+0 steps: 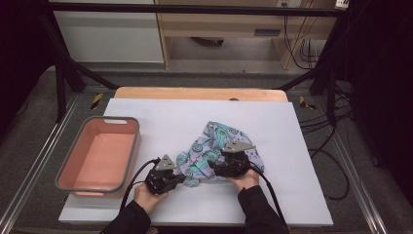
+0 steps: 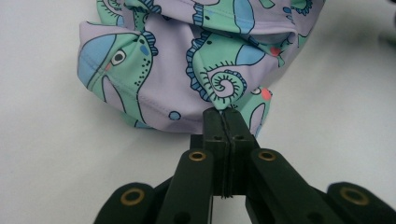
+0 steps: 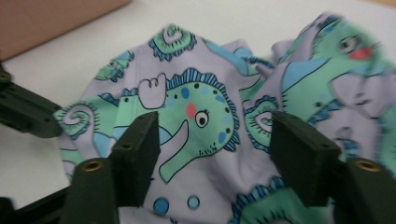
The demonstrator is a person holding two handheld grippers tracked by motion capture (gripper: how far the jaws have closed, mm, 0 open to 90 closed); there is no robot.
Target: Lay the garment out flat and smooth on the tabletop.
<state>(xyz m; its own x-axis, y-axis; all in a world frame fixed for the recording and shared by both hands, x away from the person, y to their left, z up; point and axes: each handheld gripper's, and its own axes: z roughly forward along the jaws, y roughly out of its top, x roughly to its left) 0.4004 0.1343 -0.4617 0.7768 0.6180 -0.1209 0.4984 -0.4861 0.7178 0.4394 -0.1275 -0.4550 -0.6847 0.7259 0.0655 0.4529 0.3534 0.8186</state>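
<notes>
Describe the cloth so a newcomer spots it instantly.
On the white sheet covering the table, right of the pink basin, lies a crumpled garment. It is lilac with green seahorse-like creatures, the one patterned item there; the left gripper pinches its edge and the right gripper hangs open over it.

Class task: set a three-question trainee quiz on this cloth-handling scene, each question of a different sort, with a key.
1. True or false: the left gripper is shut on the patterned cloth.
2. The right gripper has its jaws: A open over the cloth, B shut on the cloth, C inside the tub.
3. What colour is the inside of the tub at the table's left?

Key: 1 true; 2 A; 3 pink.
</notes>
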